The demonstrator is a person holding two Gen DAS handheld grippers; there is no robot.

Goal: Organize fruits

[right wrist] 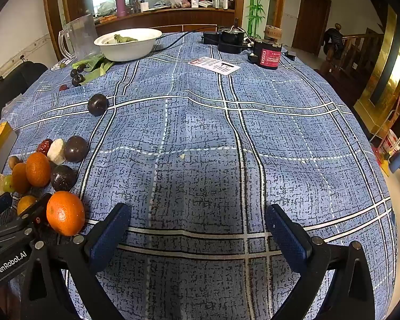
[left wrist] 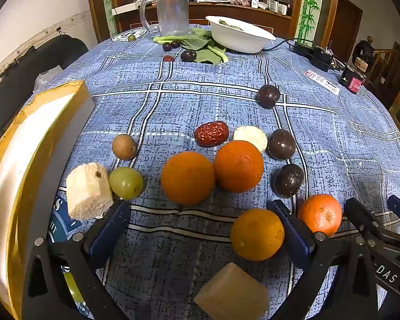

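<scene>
Left wrist view showed the left gripper (left wrist: 200, 218) spread wide above the blue checked tablecloth (left wrist: 189, 98), pinching nothing, though one orange (left wrist: 257, 234) lay between its fingers, close against the right-hand pad. A second orange (left wrist: 320, 214) sat just outside that pad, beside the right gripper's black frame. Ahead, two more oranges (left wrist: 213, 173) touched each other, with a red date (left wrist: 211, 133) and a white chunk (left wrist: 250, 137) just behind them. Three dark round fruits (left wrist: 281, 144) stood to the right, one of them well apart further back. To the left lay a green grape (left wrist: 126, 182), a brown round fruit (left wrist: 124, 146) and a pale cut chunk (left wrist: 88, 190), near a gold-edged box (left wrist: 26, 160). A white bowl (left wrist: 237, 36) and a clear jug (left wrist: 170, 12) stood at the far edge. In the right wrist view the right gripper (right wrist: 198, 226) was likewise spread, holding nothing over bare cloth, with the fruit cluster off to its left.
</scene>
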